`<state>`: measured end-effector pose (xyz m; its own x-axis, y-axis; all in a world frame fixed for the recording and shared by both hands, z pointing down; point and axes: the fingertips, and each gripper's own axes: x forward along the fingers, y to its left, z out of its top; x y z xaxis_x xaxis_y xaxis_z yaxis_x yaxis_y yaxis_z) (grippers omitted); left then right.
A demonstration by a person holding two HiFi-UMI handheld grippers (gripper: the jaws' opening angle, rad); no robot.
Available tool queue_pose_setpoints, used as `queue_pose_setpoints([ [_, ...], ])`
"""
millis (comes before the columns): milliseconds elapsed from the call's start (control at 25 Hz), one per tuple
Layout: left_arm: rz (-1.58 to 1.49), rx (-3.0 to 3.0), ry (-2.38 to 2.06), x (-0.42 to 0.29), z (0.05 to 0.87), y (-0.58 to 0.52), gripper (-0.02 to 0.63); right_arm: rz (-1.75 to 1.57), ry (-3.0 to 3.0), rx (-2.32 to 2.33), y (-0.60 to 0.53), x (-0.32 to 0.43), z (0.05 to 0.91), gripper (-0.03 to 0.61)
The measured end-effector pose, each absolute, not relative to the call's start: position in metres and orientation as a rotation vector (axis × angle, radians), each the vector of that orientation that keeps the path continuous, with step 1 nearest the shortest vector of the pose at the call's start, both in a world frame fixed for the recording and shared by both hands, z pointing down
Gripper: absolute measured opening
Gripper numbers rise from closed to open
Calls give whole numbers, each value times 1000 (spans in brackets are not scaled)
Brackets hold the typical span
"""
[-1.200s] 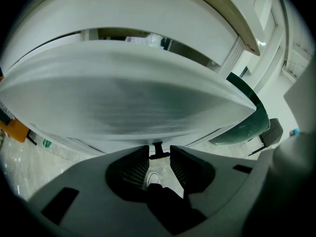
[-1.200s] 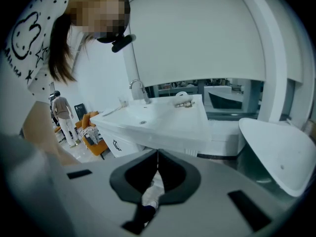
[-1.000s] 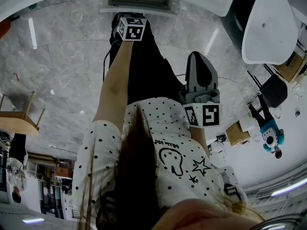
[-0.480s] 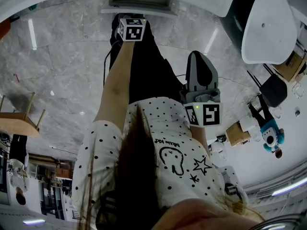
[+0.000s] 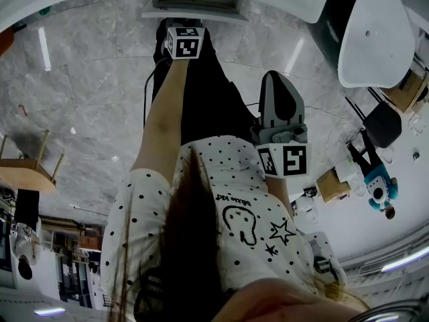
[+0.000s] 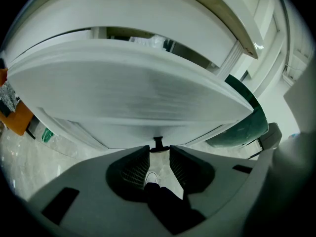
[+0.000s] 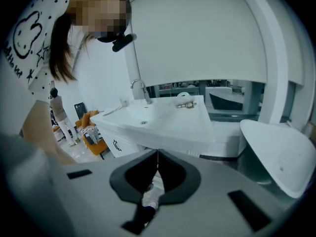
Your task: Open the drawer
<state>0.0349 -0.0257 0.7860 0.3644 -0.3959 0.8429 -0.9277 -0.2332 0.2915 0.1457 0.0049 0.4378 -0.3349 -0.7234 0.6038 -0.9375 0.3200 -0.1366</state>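
The drawer [image 6: 148,93] has its white front running side to side, facing the person. A dark gap behind its top edge suggests it is already out a little. The left gripper [image 6: 159,153] is right at the drawer front, jaws apart and pressing on nothing. The right gripper [image 7: 157,154] hangs well back from the drawer, jaws together and empty. The small black handle [image 6: 158,142] sits low on the drawer front, just at the left jaw tips. The step in hand looks like taking the handle. Next, close on it and pull straight back, square to the front.
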Motion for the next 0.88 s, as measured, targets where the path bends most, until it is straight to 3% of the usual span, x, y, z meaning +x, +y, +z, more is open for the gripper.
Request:
queue_pose_setpoints([
  [120, 837, 1790, -1152, 33, 789, -20, 129, 659, -2154, 1471, 6, 145, 437, 14],
  [320, 904, 1774, -1140, 31, 793, -12, 67, 656, -2150, 1483, 8, 148, 433, 14],
  [560, 842, 1797, -1145, 32, 777, -15, 64, 654, -2160, 1493, 10, 147, 430, 14],
  [880, 746, 1842, -1209, 26, 733, -28, 5, 640, -2188, 1517, 5, 141, 419, 12],
])
